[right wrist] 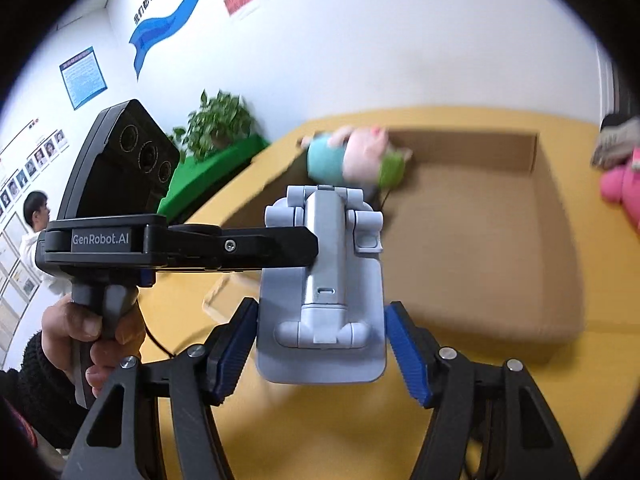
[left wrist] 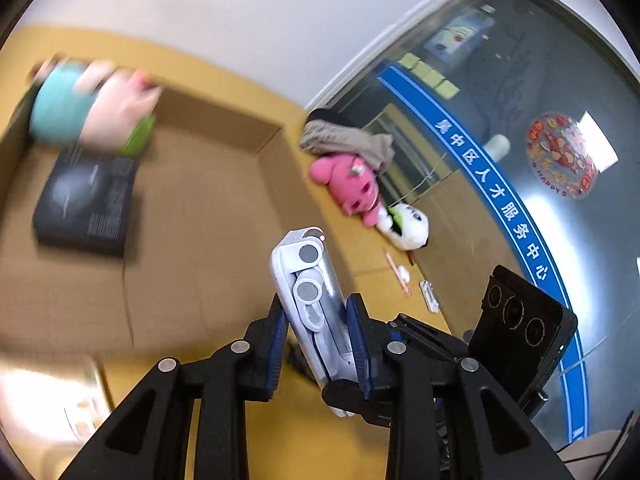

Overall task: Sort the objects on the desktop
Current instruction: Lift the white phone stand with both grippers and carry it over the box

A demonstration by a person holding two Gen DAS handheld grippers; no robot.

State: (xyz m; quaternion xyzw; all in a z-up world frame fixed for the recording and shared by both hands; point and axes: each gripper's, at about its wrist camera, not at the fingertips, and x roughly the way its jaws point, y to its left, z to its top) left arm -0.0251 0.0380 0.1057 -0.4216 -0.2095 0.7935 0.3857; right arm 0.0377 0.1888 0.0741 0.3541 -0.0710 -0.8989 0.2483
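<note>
A white and grey folding phone stand (left wrist: 310, 292) is held in the air over the yellow table (left wrist: 292, 432), near an open cardboard box (left wrist: 200, 216). My left gripper (left wrist: 320, 340) is shut on it, with the blue pads (left wrist: 280, 344) pressing its two sides. In the right wrist view the stand (right wrist: 322, 300) shows its flat base plate. My right gripper (right wrist: 320, 352) clamps that plate by both edges. One of the left gripper's fingers (right wrist: 260, 246) reaches in from the left onto the stand's upper part, and a hand (right wrist: 88, 332) holds that gripper's handle.
Inside the box (right wrist: 480, 240) lie a black box (left wrist: 86, 200) and a teal and pink plush (left wrist: 92, 108). Right of the box sit a pink plush (left wrist: 352, 188), a white and green plush (left wrist: 408, 224), a grey cloth (left wrist: 348, 140) and small items (left wrist: 430, 296). A glass wall bounds the right.
</note>
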